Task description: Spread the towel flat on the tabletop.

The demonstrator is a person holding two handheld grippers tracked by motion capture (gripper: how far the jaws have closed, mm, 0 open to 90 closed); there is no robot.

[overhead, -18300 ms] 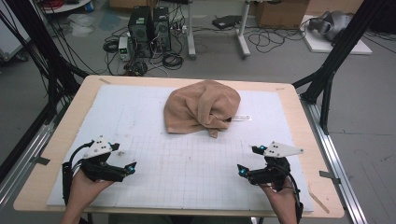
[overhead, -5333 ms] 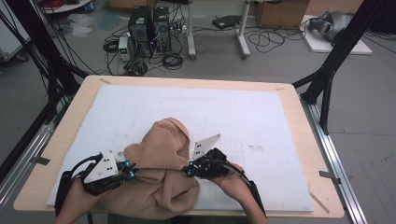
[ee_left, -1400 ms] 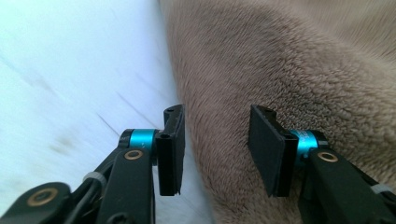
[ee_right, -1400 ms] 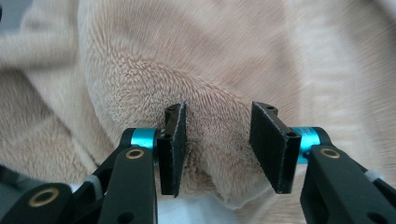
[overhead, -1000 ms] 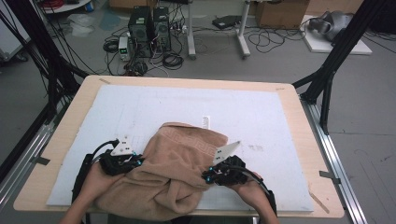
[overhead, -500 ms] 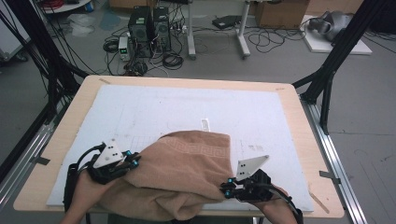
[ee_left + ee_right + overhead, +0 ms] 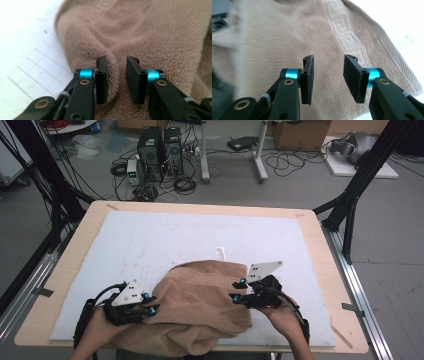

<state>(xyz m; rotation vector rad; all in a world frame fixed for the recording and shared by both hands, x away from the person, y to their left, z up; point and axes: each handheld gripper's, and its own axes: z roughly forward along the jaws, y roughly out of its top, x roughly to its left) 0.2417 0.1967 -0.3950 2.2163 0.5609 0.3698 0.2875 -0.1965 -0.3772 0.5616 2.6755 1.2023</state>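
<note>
Both grippers' jaws have just been opening over the brown towel (image 7: 200,305), now unfolded

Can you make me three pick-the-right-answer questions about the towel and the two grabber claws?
1. Where does the towel lie on the table?
A. at the near edge, between the two grippers
B. at the far edge by the computers
C. on the floor

2. What colour is the towel?
A. blue
B. light brown
C. green

3. How do the jaws of the right gripper stand?
A. clamped tight on the towel
B. apart, with nothing pinched between them
C. shut on a pen

Answers:
1 A, since the high view shows the towel bunched at the near edge with the left gripper at one side and the right gripper at the other.
2 B, since the cloth is tan in every view.
3 B, since the right gripper view shows a gap between its pads above the cloth; its jaws have just been opening.
</note>
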